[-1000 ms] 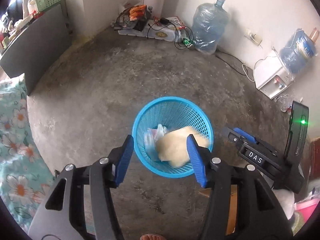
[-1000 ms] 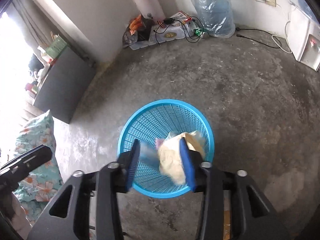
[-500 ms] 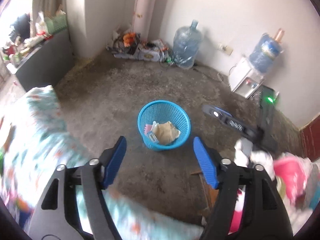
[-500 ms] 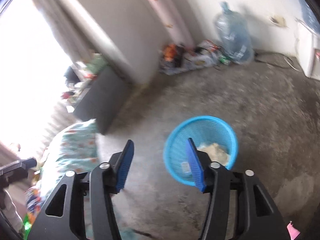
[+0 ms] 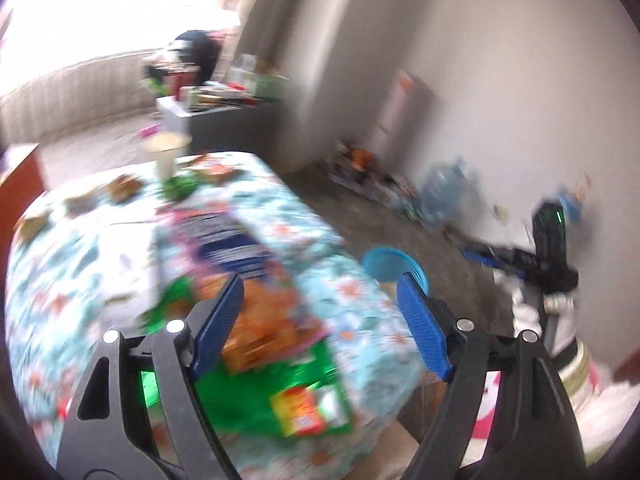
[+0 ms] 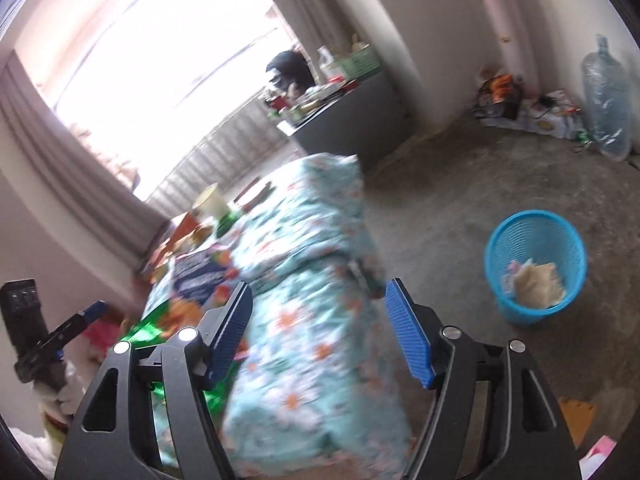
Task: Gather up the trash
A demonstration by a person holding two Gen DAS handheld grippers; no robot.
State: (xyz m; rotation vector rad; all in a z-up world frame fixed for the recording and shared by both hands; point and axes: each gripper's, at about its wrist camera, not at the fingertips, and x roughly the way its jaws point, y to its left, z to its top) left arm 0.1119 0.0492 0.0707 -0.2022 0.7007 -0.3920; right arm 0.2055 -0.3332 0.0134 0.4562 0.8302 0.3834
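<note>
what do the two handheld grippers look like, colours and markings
Both match: the left gripper and right gripper have black plastic frames with triangular cut-outs, silver round bolts at the joints, and ribbed blue pads on the fingers. Seen from the left view, the right unit carries a black block with a small green light.

My left gripper [image 5: 320, 320] is hanging over the floral-clothed table [image 5: 100, 248], its jaws having just been opening wide with nothing pinched between them; a green wrapper [image 5: 280, 392] and an orange packet [image 5: 264, 332] are lying blurred beneath my blue pads [image 5: 218, 324]; the blue basket [image 5: 390, 262] is peeking past the table edge; my right gripper [image 5: 516, 258] is showing beyond it.
</note>
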